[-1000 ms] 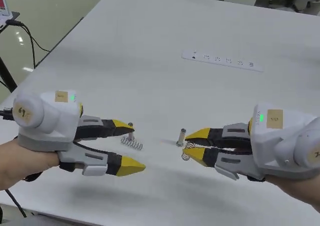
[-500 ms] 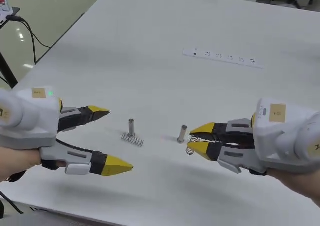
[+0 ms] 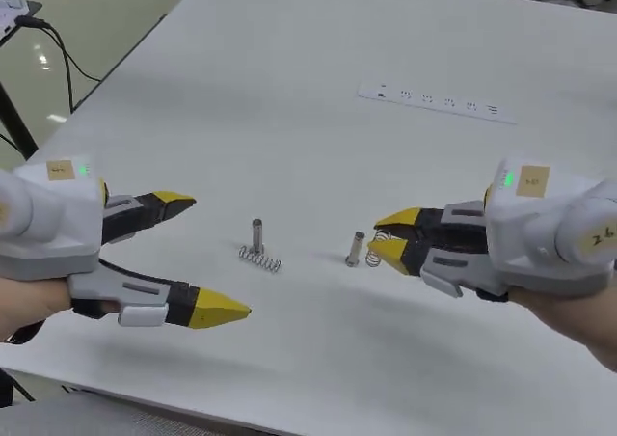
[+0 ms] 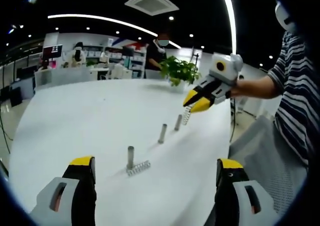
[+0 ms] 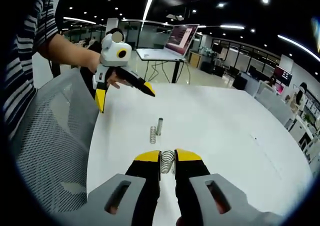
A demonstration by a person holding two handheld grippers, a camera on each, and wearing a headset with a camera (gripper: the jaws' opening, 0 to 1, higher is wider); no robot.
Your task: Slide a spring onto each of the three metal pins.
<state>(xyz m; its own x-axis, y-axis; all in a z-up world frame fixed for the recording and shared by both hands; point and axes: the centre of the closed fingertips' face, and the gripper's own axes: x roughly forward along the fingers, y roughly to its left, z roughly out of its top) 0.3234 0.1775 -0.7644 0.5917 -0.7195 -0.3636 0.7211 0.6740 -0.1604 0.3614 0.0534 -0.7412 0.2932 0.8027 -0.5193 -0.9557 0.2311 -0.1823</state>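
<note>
The right tongs (image 3: 390,236) are clamped across the coils of a spring (image 4: 186,116), so one end hangs free. I'd guess that leaves the open end clear to go over a pin. The spring is held up off the counter (image 3: 289,89), with its lower end just beside the top of the far pin (image 4: 178,122), not yet on it.

The 3 pins stand upright in a row, all bare. The middle pin (image 4: 162,133) is close to the far one, so the broad tips could knock it. A loose spring (image 4: 139,167) lies flat at the foot of the near pin (image 4: 130,157).

The left tongs (image 3: 202,255) are spread wide and hold nothing. They hover near that pin, probably waiting for the loose spring. A power strip (image 3: 439,103) lies well apart, out of the way.
</note>
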